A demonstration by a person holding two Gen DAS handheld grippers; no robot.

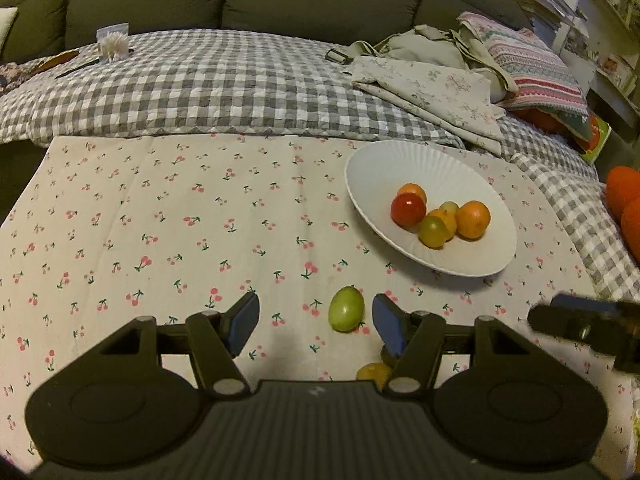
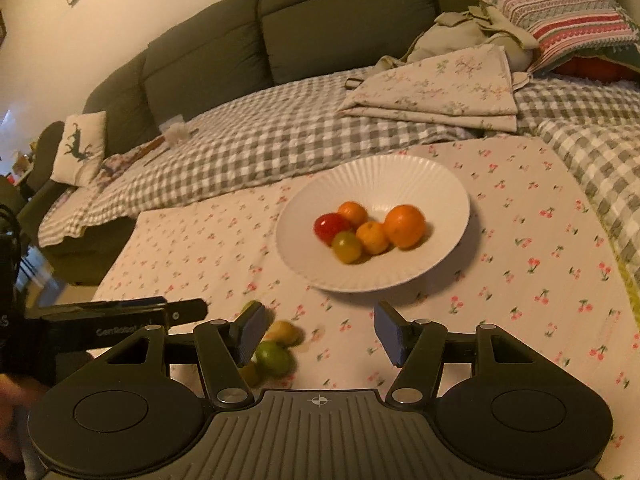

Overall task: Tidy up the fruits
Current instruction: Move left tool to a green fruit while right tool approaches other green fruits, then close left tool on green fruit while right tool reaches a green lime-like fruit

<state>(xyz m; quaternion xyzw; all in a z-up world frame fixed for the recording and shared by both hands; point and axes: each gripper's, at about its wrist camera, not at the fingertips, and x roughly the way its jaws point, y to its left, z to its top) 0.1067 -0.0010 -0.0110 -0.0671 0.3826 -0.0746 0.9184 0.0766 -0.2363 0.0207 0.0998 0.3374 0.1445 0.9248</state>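
Green fruit (image 1: pixel 346 309) at 12 o'clock off left gripper (image 1: pixel 316 326) | just inside right-hand pad | long axis upright | jaws half-open, empty | right gripper (image 2: pixel 318 330) farther, likewise empty.

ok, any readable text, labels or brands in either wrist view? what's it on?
"GenRobot": white print on the side of the left gripper, seen in the right wrist view; the letters after it are hidden.
Green packet at the right edge of the left wrist view: print too small to read.
Small box on the checked blanket: no legible text.
Nothing else readable.
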